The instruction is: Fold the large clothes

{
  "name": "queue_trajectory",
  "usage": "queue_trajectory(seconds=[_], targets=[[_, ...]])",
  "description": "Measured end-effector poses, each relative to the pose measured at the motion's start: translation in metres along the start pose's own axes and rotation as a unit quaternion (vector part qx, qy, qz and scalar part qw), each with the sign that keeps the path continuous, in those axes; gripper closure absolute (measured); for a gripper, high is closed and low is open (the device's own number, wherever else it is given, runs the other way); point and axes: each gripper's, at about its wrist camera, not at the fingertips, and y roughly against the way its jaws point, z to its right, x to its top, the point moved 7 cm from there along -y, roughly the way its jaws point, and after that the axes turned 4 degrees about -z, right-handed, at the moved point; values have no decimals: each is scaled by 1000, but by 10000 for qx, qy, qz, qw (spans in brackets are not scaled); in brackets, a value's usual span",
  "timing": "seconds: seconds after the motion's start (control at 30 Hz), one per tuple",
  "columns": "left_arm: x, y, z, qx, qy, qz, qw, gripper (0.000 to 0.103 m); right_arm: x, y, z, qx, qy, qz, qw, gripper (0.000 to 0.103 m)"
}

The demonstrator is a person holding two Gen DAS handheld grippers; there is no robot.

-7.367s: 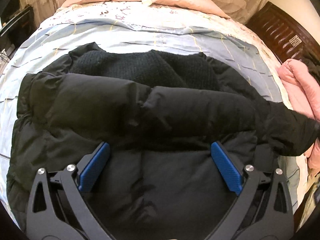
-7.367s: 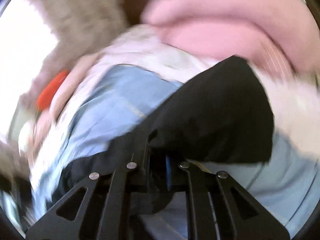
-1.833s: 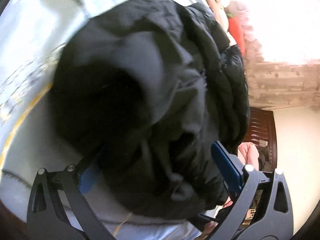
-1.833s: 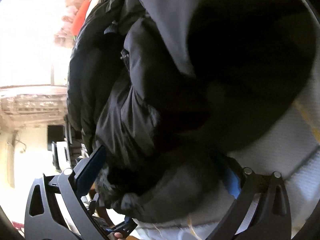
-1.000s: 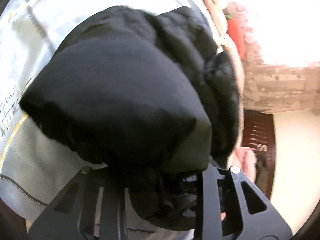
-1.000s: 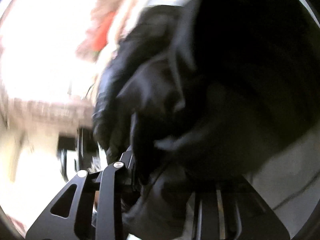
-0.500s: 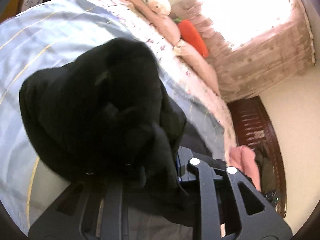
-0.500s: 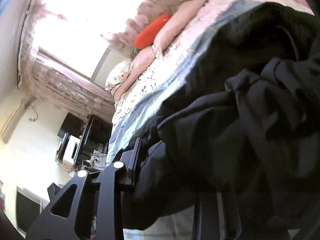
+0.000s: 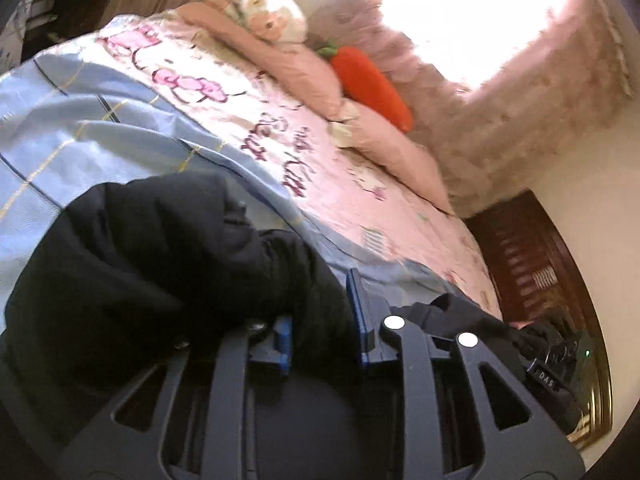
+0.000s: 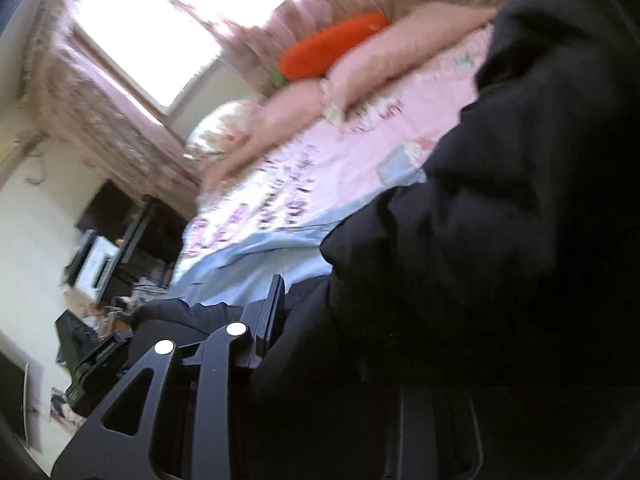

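Observation:
A bulky black padded jacket (image 9: 152,264) is bunched up and lifted off the bed. My left gripper (image 9: 322,316) is shut on a thick fold of it, the blue pads pressed against the fabric from both sides. In the right wrist view the jacket (image 10: 500,240) fills the right side and drapes over my right gripper (image 10: 320,320). Its left finger (image 10: 272,312) shows, the right one is hidden under the cloth. It is shut on the jacket.
The bed (image 9: 100,120) has a light blue checked cover and a pink printed sheet (image 9: 320,168). Pink pillows (image 9: 280,56) and an orange carrot plush (image 9: 372,84) lie at the head. A dark wooden headboard (image 9: 532,264) stands right. A desk with a monitor (image 10: 100,264) stands left.
Both grippers closed on the folded jacket and lifted it up from the bed. The views have tilted up towards the pillows and window.

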Motion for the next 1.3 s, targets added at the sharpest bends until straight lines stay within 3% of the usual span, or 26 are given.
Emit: queue_trajectory(seconds=[0.13,0.17,0.2,0.23,0.27,0.3,0.5,0.57,0.63,0.77,0.83,0.9,0.93,1.0,1.03,1.1,1.13,1.23,1.27,1.3], targets=[[24,-47,-15,153,171,-62,9997,53,25,-45,15,442,-580,-356,9967,61],[27,-51,-17,161,155,36,9997,46,27,-46,18,641,-638,-322,9954,49],[26,-52,-16,99,71,113,9999,25,29,-49,19,950,-712,-237,9926,32],[25,-57,-11,-18,-117,177,9998,7,27,-52,18,1175,-716,-219,9902,22],[22,-61,-8,-37,-233,160,9996,2,22,-54,14,1344,-647,-254,9885,6],[17,-66,-6,62,-372,119,9992,2,19,-56,11,1427,-562,-238,9879,1],[7,-66,-6,159,-491,251,9984,2,14,-59,6,1273,-367,-156,9911,1],[8,-51,1,274,-577,441,9970,2,15,-57,2,920,-249,-232,9952,1],[11,-32,14,643,-925,606,9918,2,22,-43,0,565,-15,-239,9981,1],[5,-1,62,1227,-1984,806,9691,2,25,-2,-38,-494,901,311,9942,1],[-2,4,83,1254,-2254,943,9616,2,23,2,-44,-1451,1495,532,9766,1],[-12,-9,91,1445,-2300,846,9587,2,17,-7,-46,-2457,2137,649,9433,1],[-16,-21,91,1557,-2305,721,9578,2,12,-17,-43,-2760,2369,580,9297,1],[-27,-52,87,2026,-2558,465,9441,2,0,-40,-23,-3264,2518,101,9110,1],[-30,-61,85,2169,-2613,402,9397,2,-1,-45,-13,-3376,2456,-38,9087,1],[-38,-87,79,2408,-2852,-34,9277,2,8,-44,13,-3150,1993,-181,9278,1],[-38,-95,75,2529,-2932,-192,9218,2,14,-40,30,-3218,1754,-171,9303,1],[-28,-101,52,2722,-2886,-268,9176,2,30,-34,80,-3569,1782,-339,9164,1],[-16,-100,32,2975,-2669,-248,9163,2,34,-31,95,-3585,1693,-368,9173,1],[-6,-99,11,3094,-2324,-321,9215,2,39,-27,110,-3587,1524,-414,9200,1]])
